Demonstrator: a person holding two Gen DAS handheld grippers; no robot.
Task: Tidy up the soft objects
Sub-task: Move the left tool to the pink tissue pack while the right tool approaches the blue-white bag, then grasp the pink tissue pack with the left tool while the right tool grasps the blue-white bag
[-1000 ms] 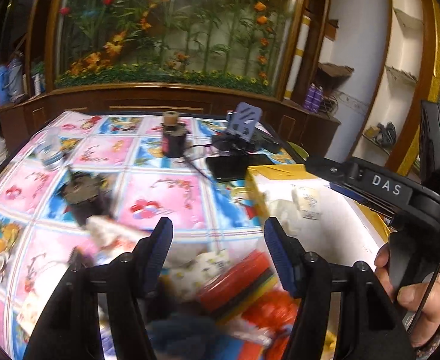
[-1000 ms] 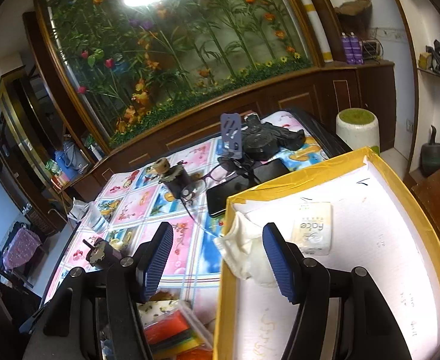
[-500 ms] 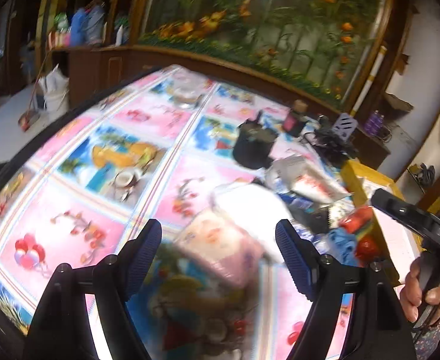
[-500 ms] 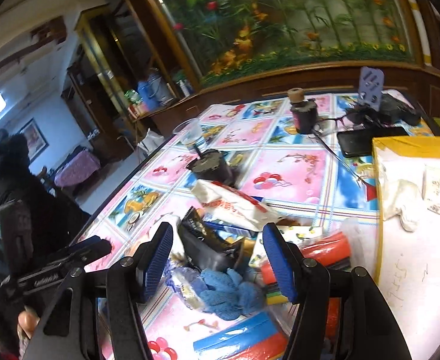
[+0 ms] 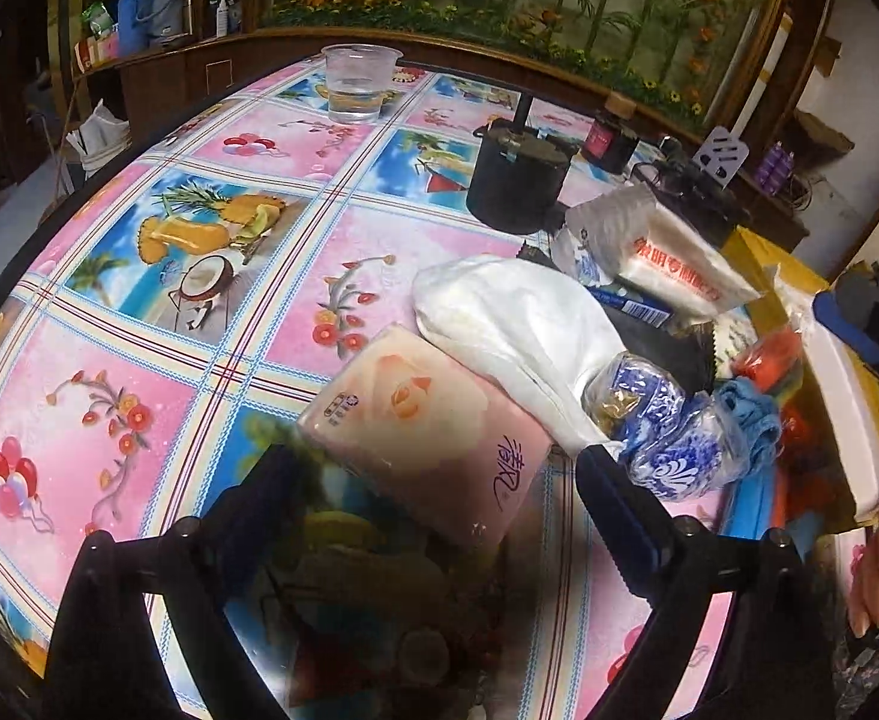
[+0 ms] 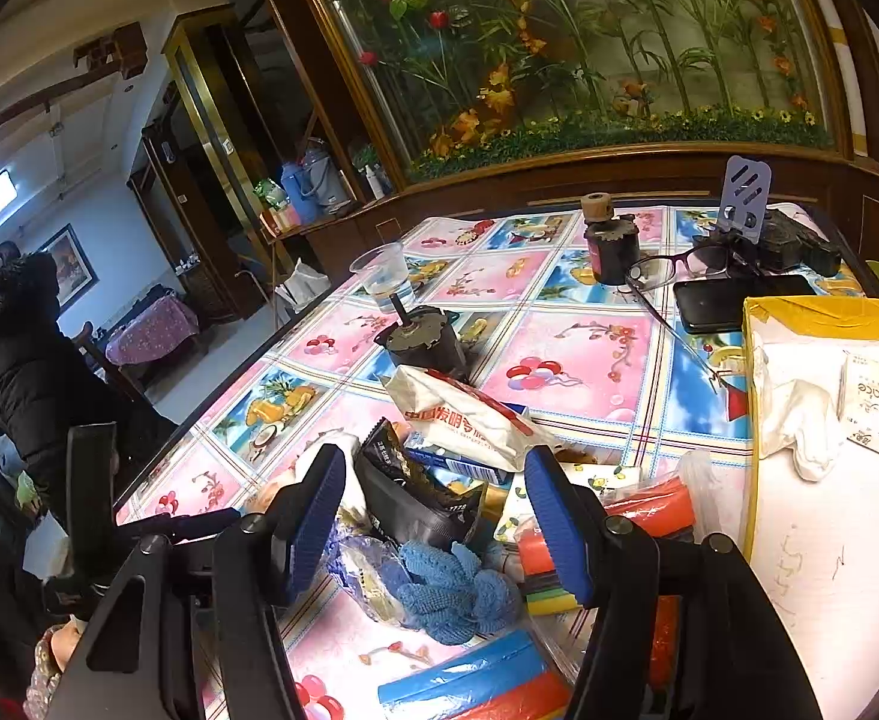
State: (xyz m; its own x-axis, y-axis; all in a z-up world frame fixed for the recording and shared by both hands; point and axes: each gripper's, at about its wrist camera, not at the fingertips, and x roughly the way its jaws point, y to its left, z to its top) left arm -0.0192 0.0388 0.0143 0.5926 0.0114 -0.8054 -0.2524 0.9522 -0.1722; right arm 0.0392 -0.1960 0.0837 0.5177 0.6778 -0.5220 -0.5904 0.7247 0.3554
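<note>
Worktop (image 5: 139, 312): a flowered oilcloth fills the left wrist view, with the heap of soft goods bunched toward the right of the frame.
Box (image 6: 829, 540): a white-floored tray with a yellow rim sits at the right edge of the right wrist view, a white cloth and a small sachet already lying inside.
Tissue pack (image 5: 427, 426): a pink soft pack lies low in the centre of the left view, dead ahead of the left claw, its near corner just reaching into the gap between the jaws; the long axis slants from upper left down to lower right.
White bag (image 5: 511, 324): a plump pouch lies just beyond the pack and touches it, further up the frame.
Left claw (image 5: 439, 486): its jaws are opening, wide either side of the pack's near corner, the pads not pressing on it; this looks like the nearer claw for that pack.
Right claw (image 6: 433, 516): jaws spread and empty above the heap in the lower centre of its view, with a black pouch and a blue knitted cloth (image 6: 457, 588) showing between the fingers.
Next move, as I judge it: the left claw needs to square up across the pack's short side.
</note>
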